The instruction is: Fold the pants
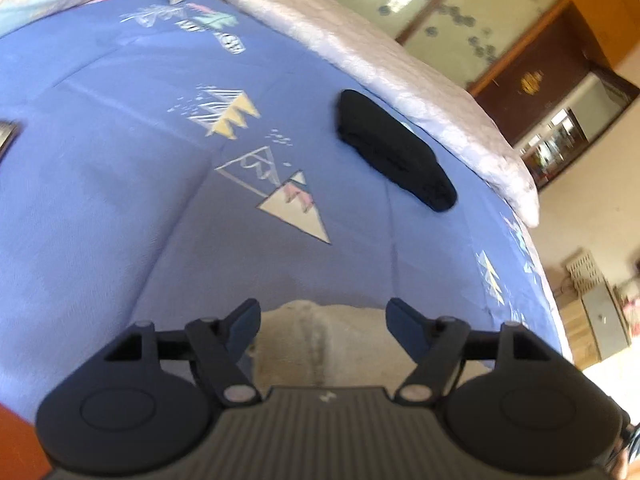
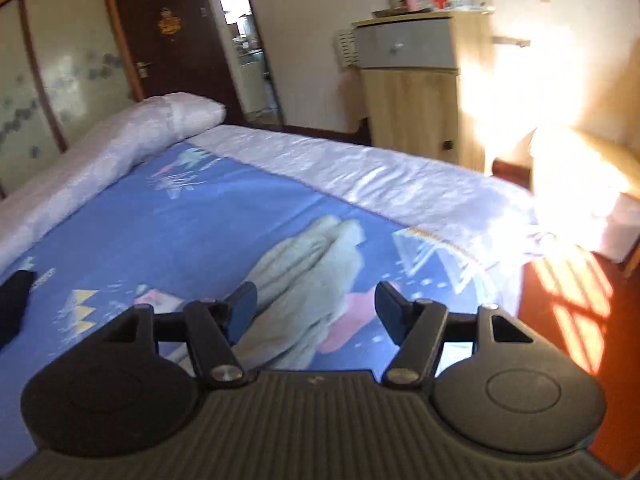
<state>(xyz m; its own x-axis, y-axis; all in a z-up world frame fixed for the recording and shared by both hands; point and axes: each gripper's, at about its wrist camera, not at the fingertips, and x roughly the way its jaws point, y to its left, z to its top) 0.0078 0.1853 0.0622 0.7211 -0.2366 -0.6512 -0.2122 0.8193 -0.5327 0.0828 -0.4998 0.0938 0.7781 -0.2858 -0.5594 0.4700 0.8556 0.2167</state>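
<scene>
Left claw: jaws wide, empty, over beige pants.
Right claw: wide, empty.
Bed: dark bundle far right.

One beige pants, one dark folded garment, two grippers: left gripper, right gripper.

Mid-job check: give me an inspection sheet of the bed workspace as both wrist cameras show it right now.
Surface: blue patterned bedspread, white quilt rolled along its far edge.
Job's things: beige-grey pants lying bunched on the bedspread; a folded dark garment lies apart near the quilt.
Clutter: nothing seen on the bed besides these.
Grippers: left gripper open over the pale pants fabric, holding nothing; right gripper open above the pants, holding nothing.
Cables: nothing seen.
Surroundings: wooden cabinet with bottles on top, dark door, strong sunlight on the floor at the right.
</scene>
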